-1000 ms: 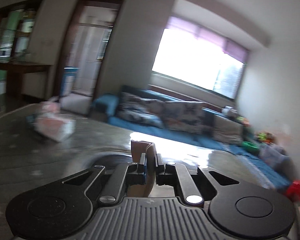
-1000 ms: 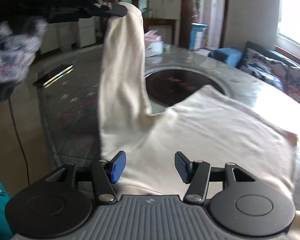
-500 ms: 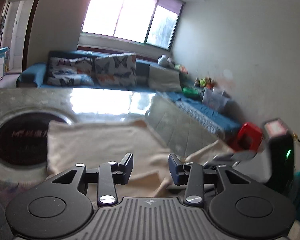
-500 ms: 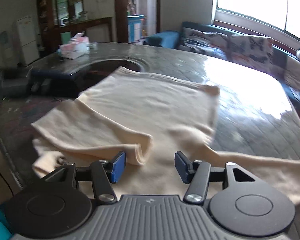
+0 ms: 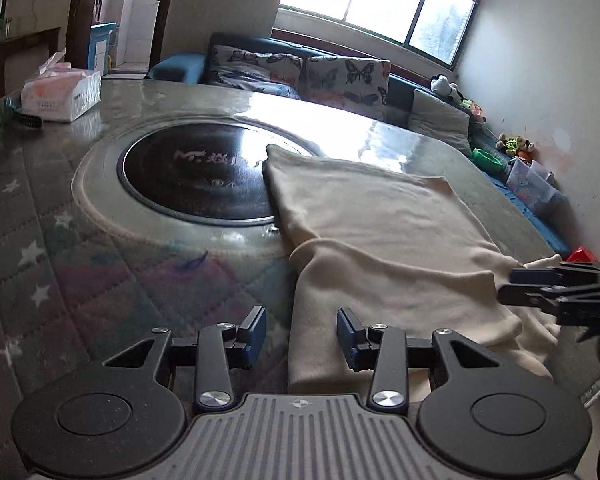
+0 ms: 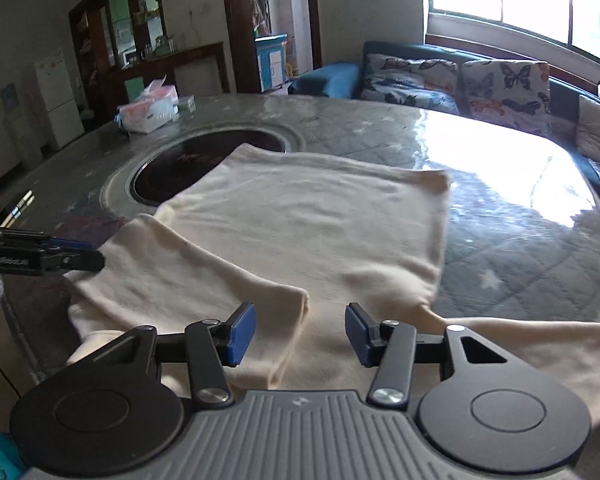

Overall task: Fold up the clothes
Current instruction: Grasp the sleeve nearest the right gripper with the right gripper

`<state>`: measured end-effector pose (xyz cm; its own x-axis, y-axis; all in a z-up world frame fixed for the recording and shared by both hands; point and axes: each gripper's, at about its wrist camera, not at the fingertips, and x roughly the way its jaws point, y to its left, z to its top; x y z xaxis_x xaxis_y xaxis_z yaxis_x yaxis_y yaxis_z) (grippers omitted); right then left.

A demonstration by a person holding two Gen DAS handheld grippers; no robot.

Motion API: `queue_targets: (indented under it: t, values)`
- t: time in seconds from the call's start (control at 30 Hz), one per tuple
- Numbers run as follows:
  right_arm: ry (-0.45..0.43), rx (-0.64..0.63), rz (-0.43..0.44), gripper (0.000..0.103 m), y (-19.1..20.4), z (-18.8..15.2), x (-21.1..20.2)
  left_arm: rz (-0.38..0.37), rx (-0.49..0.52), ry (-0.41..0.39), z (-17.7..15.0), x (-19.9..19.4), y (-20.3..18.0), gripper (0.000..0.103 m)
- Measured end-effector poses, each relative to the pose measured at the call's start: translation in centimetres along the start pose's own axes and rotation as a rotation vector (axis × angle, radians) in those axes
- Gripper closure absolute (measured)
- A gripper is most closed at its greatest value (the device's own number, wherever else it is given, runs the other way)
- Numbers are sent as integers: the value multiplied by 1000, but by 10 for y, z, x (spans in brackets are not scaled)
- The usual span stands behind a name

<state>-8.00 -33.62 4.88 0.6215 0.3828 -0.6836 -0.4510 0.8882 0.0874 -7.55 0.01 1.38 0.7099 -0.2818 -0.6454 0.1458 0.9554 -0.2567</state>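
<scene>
A cream long-sleeved garment (image 5: pixel 380 240) (image 6: pixel 320 220) lies flat on the quilted table. One sleeve (image 6: pixel 188 272) is folded across its body; the other sleeve (image 6: pixel 540 344) trails off to the right. My left gripper (image 5: pixel 300 322) is open, low over the garment's left edge, with only table and cloth edge below its gap. It also shows as a black tip (image 6: pixel 72 258) at the left. My right gripper (image 6: pixel 300 320) hovers over the near hem beside the folded sleeve's end. Its jaws are closing, with nothing pressed between the pads. In the left wrist view the right gripper (image 5: pixel 548 284) reaches in at the right.
A round dark inset (image 5: pixel 196 176) sits in the table under the garment's far corner. A tissue box (image 5: pixel 60 92) (image 6: pixel 150 110) stands at the far left. A sofa (image 5: pixel 300 72) runs along the window wall. The table's near edge is just below both grippers.
The left gripper held the sleeve up high, then let it go; the sleeve now lies folded on the body. The left gripper has come down to the table. The right gripper swung rightward.
</scene>
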Motion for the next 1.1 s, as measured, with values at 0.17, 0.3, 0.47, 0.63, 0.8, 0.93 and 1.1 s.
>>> queue_targets:
  t: [0.17, 0.3, 0.47, 0.63, 0.8, 0.93, 1.1]
  values:
    - [25, 13, 9, 67, 1, 1, 20, -17, -25, 8, -2, -2, 2, 79]
    - [19, -10, 3, 91, 7, 7, 21, -31, -40, 0, -4, -11, 4, 98]
    - [-42, -61, -19, 95, 19, 13, 9, -30, -7, -27, -9, -31, -3, 98]
    - [2, -57, -37, 91, 15, 6, 24, -15, -19, 22, -4, -23, 0, 93]
    - [-32, -56, -58, 87, 14, 6, 10, -30, 3, -41, 20, -29, -7, 93]
    - [-43, -84, -29, 87, 21, 5, -2, -95, 44, -68, 37, -14, -23, 92]
    - [-4, -103, 5, 86, 31, -9, 0, -47, 94, -4, 37, 28, -33, 93]
